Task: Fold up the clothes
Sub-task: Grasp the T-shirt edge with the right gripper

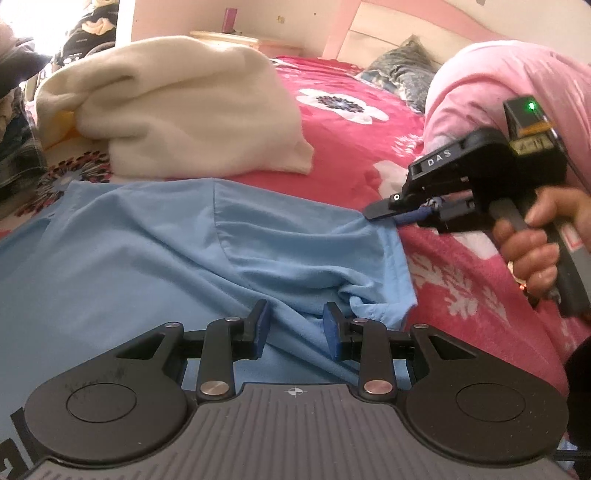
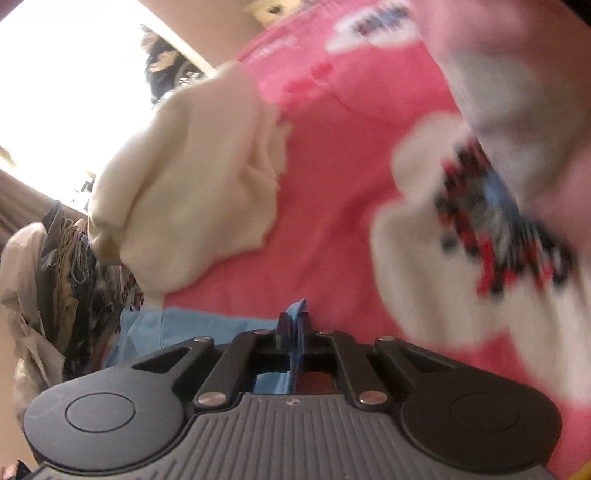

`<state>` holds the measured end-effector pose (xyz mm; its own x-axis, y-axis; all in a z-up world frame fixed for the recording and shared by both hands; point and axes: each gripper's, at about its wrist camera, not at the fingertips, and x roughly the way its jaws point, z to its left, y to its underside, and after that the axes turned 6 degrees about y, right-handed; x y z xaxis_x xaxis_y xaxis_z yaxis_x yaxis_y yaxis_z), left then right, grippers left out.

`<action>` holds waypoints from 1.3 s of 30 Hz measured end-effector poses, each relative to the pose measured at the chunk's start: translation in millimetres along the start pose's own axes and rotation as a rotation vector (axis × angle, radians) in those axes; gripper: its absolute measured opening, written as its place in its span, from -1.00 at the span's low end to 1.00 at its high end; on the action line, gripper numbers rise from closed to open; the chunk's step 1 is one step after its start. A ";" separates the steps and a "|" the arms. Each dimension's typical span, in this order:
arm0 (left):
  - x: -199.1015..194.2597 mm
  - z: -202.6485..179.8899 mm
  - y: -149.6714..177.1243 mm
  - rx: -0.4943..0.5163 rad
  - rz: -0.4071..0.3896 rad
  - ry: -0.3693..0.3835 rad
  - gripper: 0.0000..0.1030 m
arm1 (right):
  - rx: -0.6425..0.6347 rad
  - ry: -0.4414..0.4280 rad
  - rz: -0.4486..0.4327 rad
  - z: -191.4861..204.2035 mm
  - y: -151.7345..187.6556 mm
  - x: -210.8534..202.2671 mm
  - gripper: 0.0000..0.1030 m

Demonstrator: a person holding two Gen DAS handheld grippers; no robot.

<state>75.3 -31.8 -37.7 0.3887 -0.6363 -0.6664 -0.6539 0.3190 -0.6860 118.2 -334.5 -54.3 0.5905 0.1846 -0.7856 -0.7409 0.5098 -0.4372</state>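
Nearest the left wrist camera, the left gripper (image 1: 295, 328) hangs low over a light blue garment (image 1: 147, 240) with its two blue-padded fingers (image 1: 261, 325) standing partly apart. A bunched fold of the blue cloth lies between and just beyond them, but the pads do not press on it. The garment is spread across the near part of a bed, covering the red floral bedspread (image 1: 351, 147) from the left edge of the view to about two thirds of the way across, with wrinkles gathered toward its right hem.

At that right hem, the right gripper (image 1: 384, 214) comes in from the right side, carried by a person's hand (image 1: 532, 236) wrapped around its handle. Its jaws are closed flat on the edge of the blue cloth. The right wrist camera, which is motion-blurred, confirms this: a thin strip of blue fabric stands pinched between the two fingers, which meet with no gap, and more of the garment trails off to the left beneath the tool body.

Beyond the garment, toward the middle of the bed, a cream-coloured blanket or towel (image 1: 184, 110) sits in a soft heap on the bedspread. To the right, behind the right gripper, rises a bulky pink bundle of bedding (image 1: 498, 81). A grey patterned pillow (image 1: 402, 70) lies near the far end of the bed against a pink headboard (image 1: 424, 22).
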 end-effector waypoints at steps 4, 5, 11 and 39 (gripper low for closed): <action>3.4 3.1 -1.5 -0.009 -0.002 0.013 -0.40 | -0.183 0.051 -0.104 26.6 -23.4 -4.0 -0.93; 4.7 3.6 -2.1 -0.010 0.000 0.014 -0.40 | -0.224 0.065 -0.120 32.3 -28.7 -3.3 -0.93; 11.3 6.4 -3.8 -0.024 0.012 0.018 -0.40 | -0.408 0.152 -0.188 53.5 -47.0 3.0 -0.93; 7.2 10.4 -10.1 -0.046 0.000 0.031 -0.38 | 0.052 -0.005 0.204 -30.7 14.5 -12.1 -0.33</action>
<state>91.4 -32.3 -38.6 0.3687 -0.6582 -0.6564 -0.6831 0.2871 -0.6715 90.5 -355.1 -64.6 0.4315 0.2924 -0.8534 -0.8278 0.5044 -0.2458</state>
